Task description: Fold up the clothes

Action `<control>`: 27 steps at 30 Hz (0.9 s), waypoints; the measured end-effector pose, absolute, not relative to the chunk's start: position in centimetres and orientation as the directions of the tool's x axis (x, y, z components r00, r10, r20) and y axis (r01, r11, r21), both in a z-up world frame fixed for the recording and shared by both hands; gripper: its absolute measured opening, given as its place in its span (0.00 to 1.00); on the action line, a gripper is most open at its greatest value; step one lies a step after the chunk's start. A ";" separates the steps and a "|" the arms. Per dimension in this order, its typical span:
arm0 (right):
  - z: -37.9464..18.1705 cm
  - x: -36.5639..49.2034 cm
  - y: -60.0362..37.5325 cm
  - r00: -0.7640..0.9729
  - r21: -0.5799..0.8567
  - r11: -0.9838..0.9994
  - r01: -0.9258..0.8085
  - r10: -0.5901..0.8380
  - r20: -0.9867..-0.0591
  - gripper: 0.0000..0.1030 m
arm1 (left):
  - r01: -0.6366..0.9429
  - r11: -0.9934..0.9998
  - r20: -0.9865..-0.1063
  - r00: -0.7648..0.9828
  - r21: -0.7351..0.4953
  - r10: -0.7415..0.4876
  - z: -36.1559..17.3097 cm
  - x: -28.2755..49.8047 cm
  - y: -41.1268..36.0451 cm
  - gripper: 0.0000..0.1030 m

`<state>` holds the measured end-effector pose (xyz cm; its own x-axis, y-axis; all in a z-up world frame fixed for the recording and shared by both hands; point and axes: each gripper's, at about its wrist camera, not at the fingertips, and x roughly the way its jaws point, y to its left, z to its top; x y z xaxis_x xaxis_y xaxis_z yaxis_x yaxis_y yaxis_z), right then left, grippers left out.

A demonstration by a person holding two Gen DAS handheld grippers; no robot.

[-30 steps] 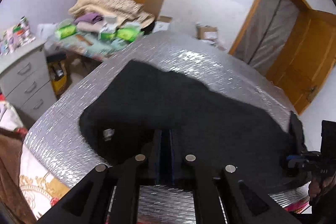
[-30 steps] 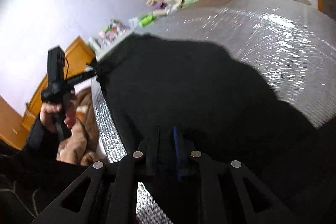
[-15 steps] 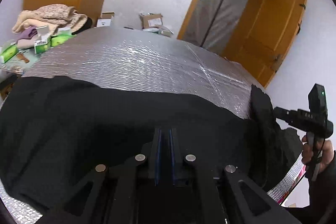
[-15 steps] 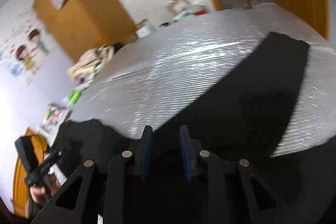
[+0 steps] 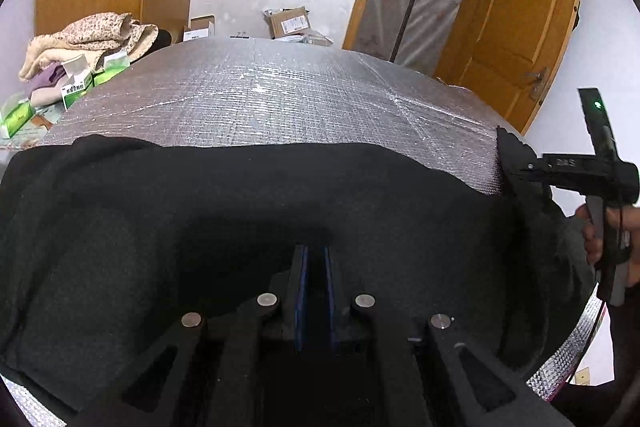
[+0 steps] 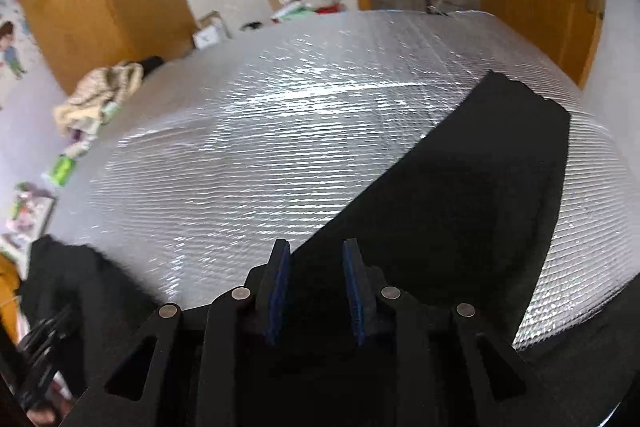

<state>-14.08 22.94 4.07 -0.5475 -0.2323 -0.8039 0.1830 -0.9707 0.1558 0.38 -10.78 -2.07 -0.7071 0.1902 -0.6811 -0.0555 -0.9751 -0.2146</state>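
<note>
1. The black garment [image 5: 248,211] lies along the near edge of the silver mat [image 5: 280,99], long axis running side to side between the two grippers.
2. Left gripper [image 5: 314,259]: fingers nearly together, pinching the cloth.
3. Right gripper [image 6: 314,263]: fingers parted, over the garment's right end.
4. Only the right wrist view shows a sleeve-like strip angling away across the mat.

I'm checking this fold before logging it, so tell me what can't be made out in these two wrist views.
- Left wrist view: whether the left gripper pinches the black garment; its nearly closed jaws are black against black cloth.
- Left wrist view: the right gripper, whose tips are lost against dark fabric.
- Right wrist view: the garment's type; its near part is hidden behind the right gripper.
- Right wrist view: the clothes pile, motion-blurred.
</note>
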 end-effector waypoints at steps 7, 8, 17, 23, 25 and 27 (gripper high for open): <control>2.7 -14.7 21.7 -0.528 0.078 -0.981 0.178 -0.163 -0.833 0.31 | -0.055 -0.963 -0.669 -0.709 -0.263 0.223 -2.3 0.4 -11.4 0.08; 2.7 -14.8 21.7 -0.526 0.075 -0.981 0.180 -0.160 -0.835 0.32 | -0.055 -0.961 -0.667 -0.710 -0.269 0.227 -2.3 0.4 -11.6 0.07; 2.8 -15.1 22.4 -0.541 0.049 -0.976 0.213 -0.159 -0.826 0.04 | -0.057 -0.949 -0.655 -0.710 -0.310 0.257 -2.4 0.7 -12.0 0.07; 5.6 -13.0 26.2 -0.609 0.186 -0.963 0.194 -0.267 -0.747 0.03 | -0.059 -0.950 -0.657 -0.709 -0.306 0.255 -2.4 0.6 -12.0 0.07; 7.0 -11.6 27.8 -0.638 0.229 -0.955 0.188 -0.296 -0.711 0.03 | -0.060 -0.953 -0.659 -0.709 -0.298 0.251 -2.3 0.5 -11.9 0.07; 8.2 -10.0 29.3 -0.665 0.255 -0.950 0.179 -0.308 -0.680 0.03 | -0.062 -0.956 -0.662 -0.708 -0.288 0.245 -2.2 0.5 -11.7 0.07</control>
